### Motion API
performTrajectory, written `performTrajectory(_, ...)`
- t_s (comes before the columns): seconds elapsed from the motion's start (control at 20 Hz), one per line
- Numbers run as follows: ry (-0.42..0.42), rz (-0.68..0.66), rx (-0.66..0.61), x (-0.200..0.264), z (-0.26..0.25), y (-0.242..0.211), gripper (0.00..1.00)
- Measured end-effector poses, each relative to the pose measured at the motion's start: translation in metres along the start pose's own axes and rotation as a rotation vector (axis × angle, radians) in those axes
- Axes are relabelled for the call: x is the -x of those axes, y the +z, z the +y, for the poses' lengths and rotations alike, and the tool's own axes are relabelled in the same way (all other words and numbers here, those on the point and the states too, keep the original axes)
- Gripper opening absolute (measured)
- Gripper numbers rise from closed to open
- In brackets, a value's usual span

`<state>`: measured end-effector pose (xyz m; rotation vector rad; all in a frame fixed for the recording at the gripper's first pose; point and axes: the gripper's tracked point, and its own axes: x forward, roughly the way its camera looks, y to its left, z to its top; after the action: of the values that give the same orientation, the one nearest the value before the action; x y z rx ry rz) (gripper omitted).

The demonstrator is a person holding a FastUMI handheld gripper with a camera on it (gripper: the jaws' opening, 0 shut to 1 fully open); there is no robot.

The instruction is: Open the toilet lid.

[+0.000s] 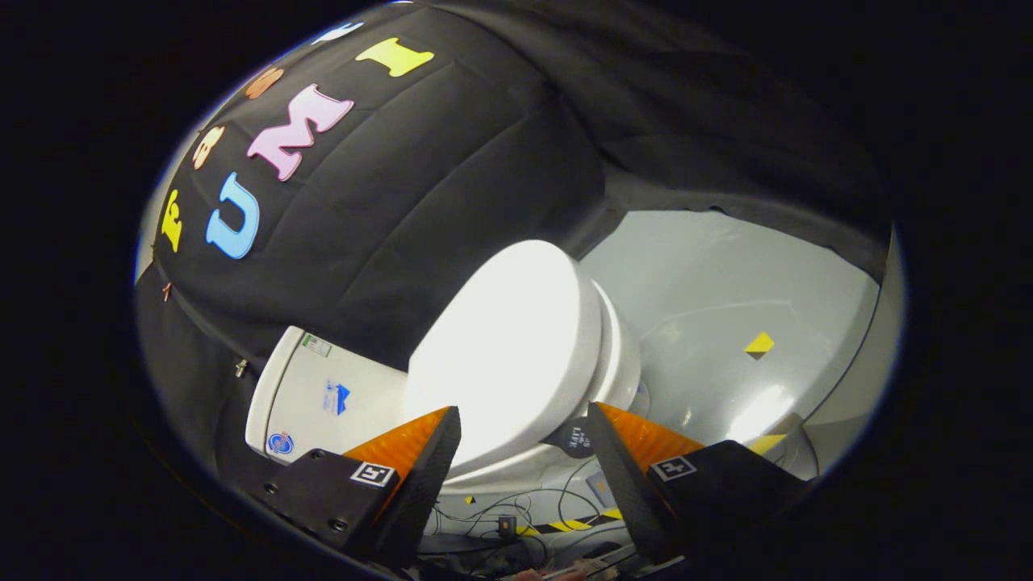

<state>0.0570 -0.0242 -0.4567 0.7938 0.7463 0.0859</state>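
A white toilet stands ahead of me against the black cloth wall, seen tilted. Its lid [504, 355] lies closed on the seat, glossy and brightly lit. The white cistern [323, 395] sits behind the lid, next to my left finger. My gripper [524, 428] is open, its two fingers spread wide with nothing between them. The near edge of the lid lies just ahead of the fingertips, and the rim of the bowl [524, 472] shows in the gap between them. I see no contact between the fingers and the lid.
A grey glossy floor [726, 323] spreads beyond the toilet, with a small yellow mark [759, 344] on it. Loose cables [516, 516] and yellow-black tape [577, 523] lie on the floor below the bowl, between my fingers.
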Motion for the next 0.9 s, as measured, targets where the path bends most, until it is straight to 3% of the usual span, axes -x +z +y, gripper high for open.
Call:
performTrajectory(0.25, -0.034, 0.069, -0.051, -0.015, -0.026, -0.022, 0.99)
performTrajectory(0.55, 0.019, 0.14, -0.157, -0.049, -0.031, -0.039, 0.97)
performTrajectory(0.65, 0.055, 0.131, -0.198, -0.053, -0.028, -0.033, 0.79)
performTrajectory(0.7, 0.049, 0.133, -0.203, -0.05, -0.035, -0.036, 0.75)
performTrajectory(0.75, 0.015, 0.14, -0.207, -0.062, -0.047, -0.037, 0.63)
performTrajectory(0.85, 0.055, 0.157, -0.3, -0.065, -0.047, -0.042, 0.39)
performTrajectory(0.9, 0.091, 0.162, -0.353, -0.066, -0.04, -0.039, 0.4)
